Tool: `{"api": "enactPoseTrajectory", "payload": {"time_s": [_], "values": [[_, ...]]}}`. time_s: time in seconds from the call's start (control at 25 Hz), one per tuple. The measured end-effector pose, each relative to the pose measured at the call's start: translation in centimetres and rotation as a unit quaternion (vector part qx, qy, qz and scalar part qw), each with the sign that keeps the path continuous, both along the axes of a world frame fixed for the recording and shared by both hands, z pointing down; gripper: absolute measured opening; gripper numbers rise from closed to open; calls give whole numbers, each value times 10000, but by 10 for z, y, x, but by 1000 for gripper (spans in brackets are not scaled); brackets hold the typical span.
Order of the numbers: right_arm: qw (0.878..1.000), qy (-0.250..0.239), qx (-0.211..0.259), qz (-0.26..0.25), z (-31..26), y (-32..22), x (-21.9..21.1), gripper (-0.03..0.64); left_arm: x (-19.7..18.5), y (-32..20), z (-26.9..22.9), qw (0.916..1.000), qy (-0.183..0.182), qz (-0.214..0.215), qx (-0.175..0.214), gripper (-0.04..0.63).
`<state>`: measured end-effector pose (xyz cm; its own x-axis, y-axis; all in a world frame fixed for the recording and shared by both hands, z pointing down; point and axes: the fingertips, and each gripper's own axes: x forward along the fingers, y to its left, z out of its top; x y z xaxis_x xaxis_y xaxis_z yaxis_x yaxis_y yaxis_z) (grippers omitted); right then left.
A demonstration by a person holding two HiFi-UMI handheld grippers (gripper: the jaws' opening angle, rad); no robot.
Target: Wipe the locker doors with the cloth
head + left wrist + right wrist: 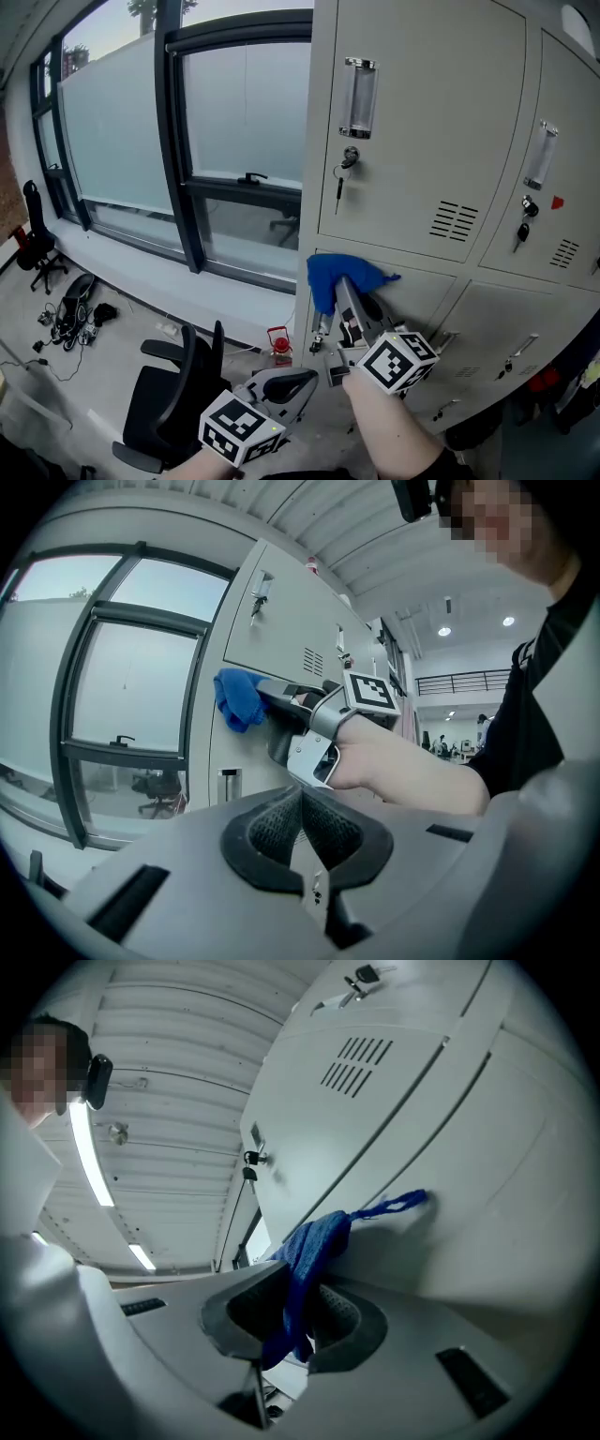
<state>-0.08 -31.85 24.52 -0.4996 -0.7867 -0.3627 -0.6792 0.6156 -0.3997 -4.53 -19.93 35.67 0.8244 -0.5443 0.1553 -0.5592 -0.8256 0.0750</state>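
A blue cloth (pixel 337 276) is pressed against the top left corner of a lower beige locker door (pixel 427 291), just under the upper door (pixel 422 122). My right gripper (pixel 349 292) is shut on the blue cloth (pixel 305 1260), which hangs between its pads and trails a thin loop onto the door. In the left gripper view the cloth (pixel 239 697) shows at the locker's edge with the right hand behind it. My left gripper (pixel 298 386) hangs low and left of the lockers, shut with nothing in it (pixel 298 832).
Keys hang in the locks of the upper doors (pixel 343 169). A second locker column (pixel 548 178) stands to the right. A window (pixel 216 141) is to the left; below it are a black office chair (pixel 173 394) and a small red object (pixel 278 345) on the floor.
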Motion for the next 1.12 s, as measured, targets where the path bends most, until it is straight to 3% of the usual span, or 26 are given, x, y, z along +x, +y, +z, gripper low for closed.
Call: {"api": "enactPoseTrajectory", "payload": {"time_s": [0.92, 1.12], "values": [[9936, 594, -894, 348, 146, -9, 1, 48, -8, 0, 29, 9993, -103, 157, -335, 6], [9874, 649, -1403, 329, 188, -10, 7, 48, -1, -1, 33, 9991, -121, 221, -356, 6]]}}
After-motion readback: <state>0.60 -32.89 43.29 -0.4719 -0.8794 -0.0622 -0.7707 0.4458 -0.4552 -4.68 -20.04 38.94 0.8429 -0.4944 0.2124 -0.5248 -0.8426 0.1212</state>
